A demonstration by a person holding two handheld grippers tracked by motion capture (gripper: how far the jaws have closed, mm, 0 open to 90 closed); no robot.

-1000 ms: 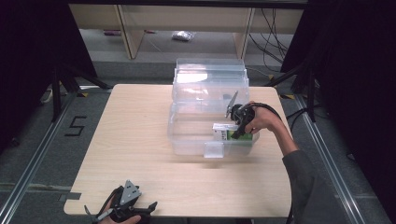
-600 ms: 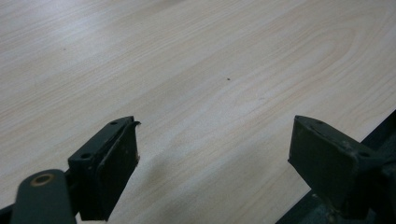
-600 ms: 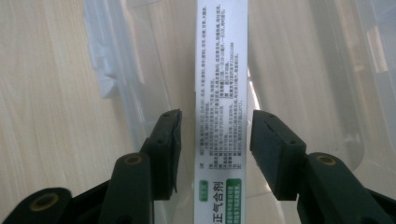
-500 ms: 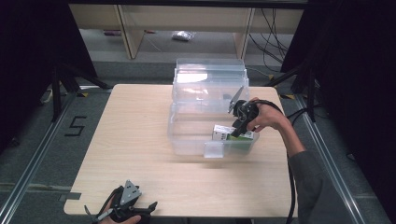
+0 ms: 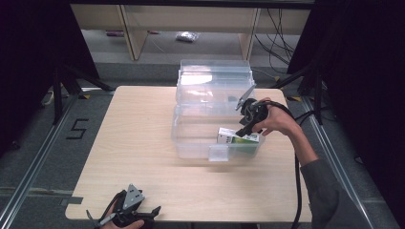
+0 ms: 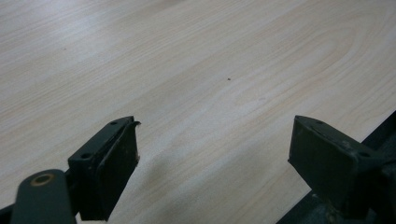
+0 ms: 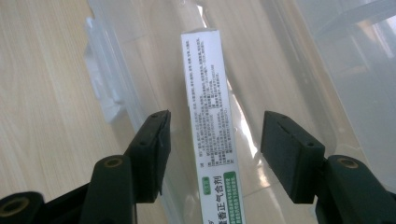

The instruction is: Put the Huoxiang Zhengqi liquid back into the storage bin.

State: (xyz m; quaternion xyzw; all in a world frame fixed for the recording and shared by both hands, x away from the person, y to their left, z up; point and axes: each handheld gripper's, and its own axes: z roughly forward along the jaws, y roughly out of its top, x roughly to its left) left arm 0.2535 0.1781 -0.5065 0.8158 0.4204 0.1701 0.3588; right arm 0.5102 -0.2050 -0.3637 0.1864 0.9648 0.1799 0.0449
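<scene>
Inside clear bin [image 5: 191, 143], white-green box [image 7: 212, 135], right gripper [image 7: 212, 154] jaws apart beside it

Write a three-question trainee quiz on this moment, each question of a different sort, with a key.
1. True or false: the right gripper has its jaws spread, with a gap on each side of the white and green box.
2. Where does the box lie? A) on the bare table B) in the clear plastic bin C) on the floor
3. Fill in: the left gripper is open above the bare ______.

Key: 1 true; 2 B; 3 table.
</scene>
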